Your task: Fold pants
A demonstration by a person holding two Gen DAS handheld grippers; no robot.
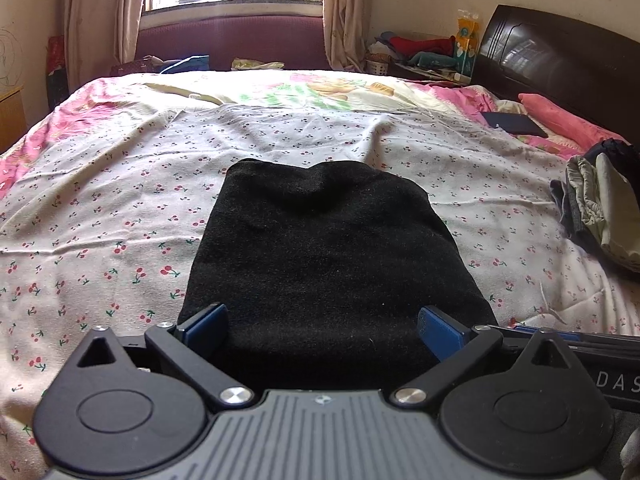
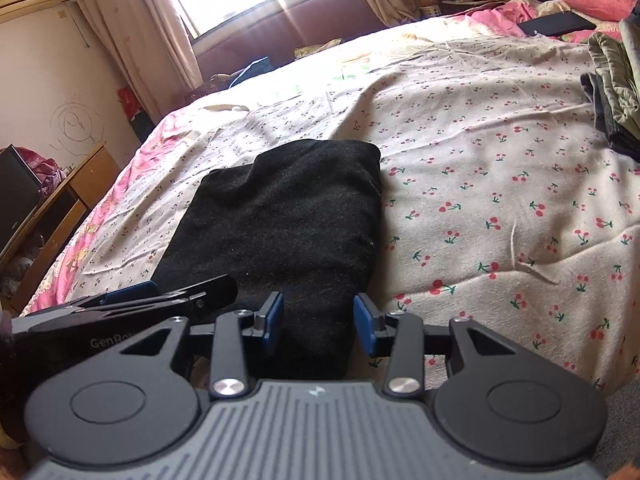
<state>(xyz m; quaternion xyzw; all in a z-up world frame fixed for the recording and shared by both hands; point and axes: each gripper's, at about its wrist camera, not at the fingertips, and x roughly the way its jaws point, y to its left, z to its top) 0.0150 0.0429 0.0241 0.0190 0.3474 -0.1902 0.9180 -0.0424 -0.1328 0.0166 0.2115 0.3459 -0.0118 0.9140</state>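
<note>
The left claw (image 1: 320,330) is seen spread wide, released, its blue pads (image 1: 208,326) standing apart with nothing pressed between them. Ahead of it and under it the pants (image 1: 320,248) are laid on the bed (image 1: 120,200) as a folded black block, the near edge passing below the pads and the far edge lumped slightly. To the left of that claw only the cherry-print sheet is seen. To its right, touching or just beside it, the side of the right claw (image 1: 560,336) is caught at the frame edge. Farther right a heap of grey and olive clothes (image 1: 600,216) is set well apart from the pants, and a dark flat item (image 1: 514,124) lies near a pink pillow (image 1: 560,116).

In the right wrist view the left claw (image 2: 168,294) is seen at the left, just beside the right claw (image 2: 318,320). The right claw is partly parted, and the near right corner of the pants (image 2: 288,216) is seen between its pads (image 2: 274,316); whether the cloth is pinched cannot be told. The clothes (image 2: 612,92) lie far right of it.
</note>
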